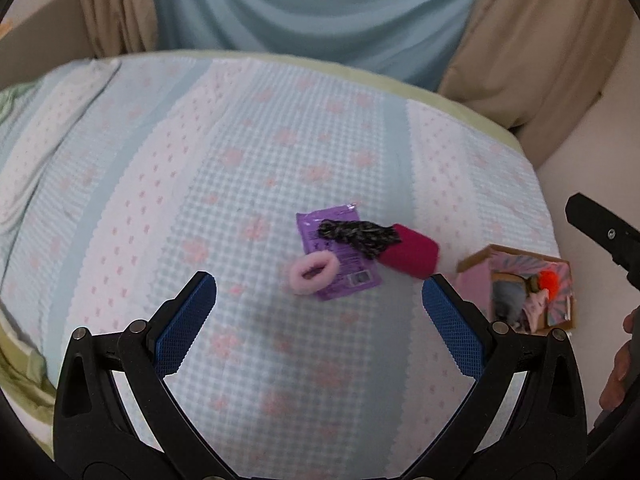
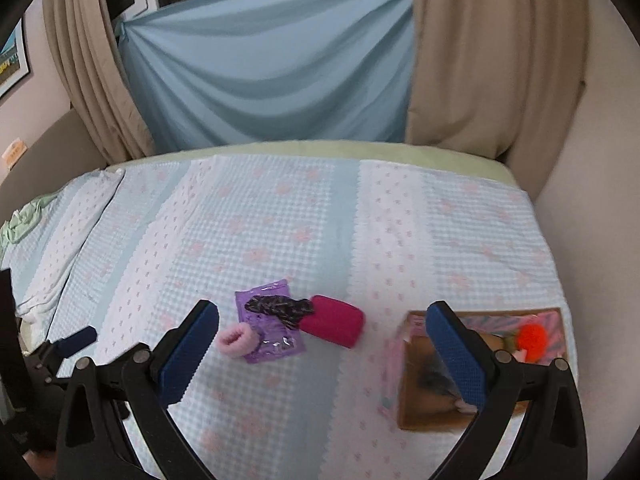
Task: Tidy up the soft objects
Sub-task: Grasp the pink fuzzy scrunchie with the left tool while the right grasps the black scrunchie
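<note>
Blue-padded left fingers (image 1: 188, 316) spread wide, empty

My left gripper (image 1: 319, 292): black plastic linkage arms, triangular cutouts in the outer links, round silver pivot pins at the joints. Finger pads (image 1: 186, 322) are blue with a fine cross-hatch texture. My right gripper (image 2: 322, 320) is the same build, with blue textured pads (image 2: 188, 352). A bit of skin from my hand (image 1: 618, 364) shows at the left view's right edge.
</note>
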`<control>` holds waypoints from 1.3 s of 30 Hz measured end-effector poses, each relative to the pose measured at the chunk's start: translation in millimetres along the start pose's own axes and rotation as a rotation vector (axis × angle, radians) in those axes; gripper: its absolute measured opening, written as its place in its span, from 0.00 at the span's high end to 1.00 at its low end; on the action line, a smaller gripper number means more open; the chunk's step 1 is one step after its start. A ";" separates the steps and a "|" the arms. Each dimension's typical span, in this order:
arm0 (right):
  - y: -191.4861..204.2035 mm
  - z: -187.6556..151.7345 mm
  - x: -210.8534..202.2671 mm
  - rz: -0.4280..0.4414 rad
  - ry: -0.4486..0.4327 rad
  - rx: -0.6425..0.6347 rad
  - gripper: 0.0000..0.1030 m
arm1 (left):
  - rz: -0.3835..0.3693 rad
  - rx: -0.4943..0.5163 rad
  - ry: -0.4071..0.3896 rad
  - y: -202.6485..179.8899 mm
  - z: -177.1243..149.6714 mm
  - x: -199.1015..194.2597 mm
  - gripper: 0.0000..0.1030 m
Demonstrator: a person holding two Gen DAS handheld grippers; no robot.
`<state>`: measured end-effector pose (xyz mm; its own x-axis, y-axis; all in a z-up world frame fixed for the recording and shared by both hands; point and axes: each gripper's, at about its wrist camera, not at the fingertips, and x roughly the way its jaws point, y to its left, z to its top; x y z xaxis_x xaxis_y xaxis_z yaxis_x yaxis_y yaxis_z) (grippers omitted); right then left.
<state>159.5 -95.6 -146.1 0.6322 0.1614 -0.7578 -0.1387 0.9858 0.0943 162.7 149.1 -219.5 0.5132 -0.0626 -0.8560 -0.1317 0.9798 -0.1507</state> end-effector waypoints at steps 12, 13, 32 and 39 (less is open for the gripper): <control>37.1 21.0 140.6 0.122 0.153 -0.278 0.00 | 0.057 -0.243 0.138 41.0 -16.2 118.8 0.00; 38.6 20.8 150.4 0.134 0.164 -0.303 0.00 | 0.056 -0.262 0.143 38.7 -21.6 129.9 0.00; 71.4 -37.1 319.5 0.349 0.415 -0.808 0.21 | 0.225 -0.394 0.037 -8.4 -67.1 250.6 0.12; 74.5 -55.1 341.0 0.389 0.444 -0.841 0.46 | 0.265 -0.340 0.014 -12.7 -66.5 256.2 0.38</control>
<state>322.7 30.3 -433.0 0.1139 0.2628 -0.9581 -0.8708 0.4906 0.0311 239.5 108.0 -469.8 0.4131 0.1782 -0.8931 -0.5305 0.8442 -0.0770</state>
